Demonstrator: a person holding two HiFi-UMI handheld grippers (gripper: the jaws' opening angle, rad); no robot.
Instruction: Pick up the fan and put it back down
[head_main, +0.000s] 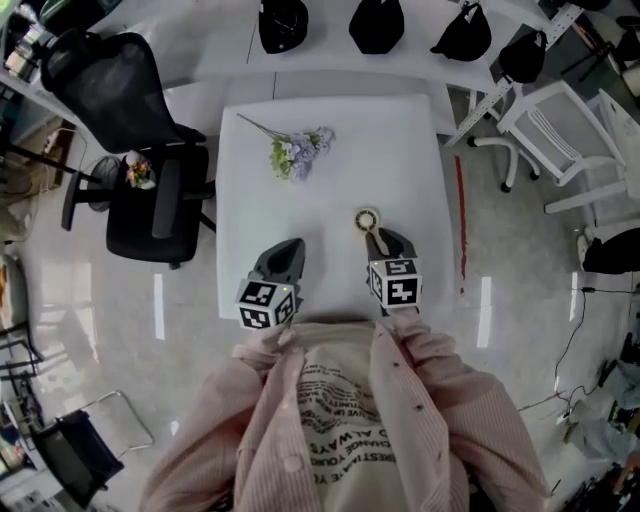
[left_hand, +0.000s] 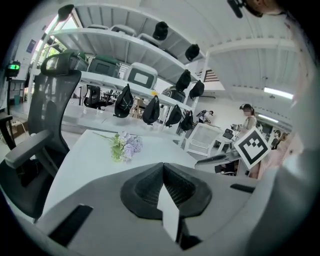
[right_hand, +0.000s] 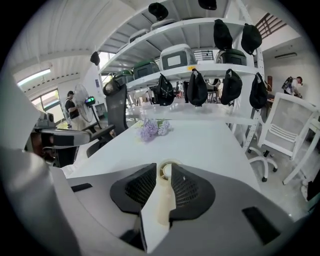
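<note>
Starting closest to the camera, the person's pink striped shirt (head_main: 440, 420) hangs open over a cream top (head_main: 340, 420). The top carries dark print that sits upside down in the head view. One line seems to read "ALWAYS"; the rest is too small to make out.

Just beyond it, each gripper's marker cube shows only black-and-white square patterns with no letters: one on the left (head_main: 267, 303) and one on the right (head_main: 395, 282).

The left gripper (head_main: 292, 243) has its jaws pressed together with nothing between them. The left gripper view confirms this, with the dark ribbed pads meeting at the tips (left_hand: 163, 165).

The right gripper (head_main: 375, 233) pinches the fan (head_main: 368, 220), a small cream handheld one. In the right gripper view its handle (right_hand: 162, 200) runs up between the pads, and its round head sits just past the fingertips. No brand or label can be read on it.

Fan and gripper are over the near right part of the white table (head_main: 410, 140). From above I cannot tell whether the head touches the top.

Further back on the table, well apart from the fan, lies a bunch of lilac flowers (head_main: 298, 152). A black office chair (head_main: 140, 190) stands at the table's left and a white chair (head_main: 560, 140) at its right. Black bags (head_main: 377, 25) hang along the far shelf.
</note>
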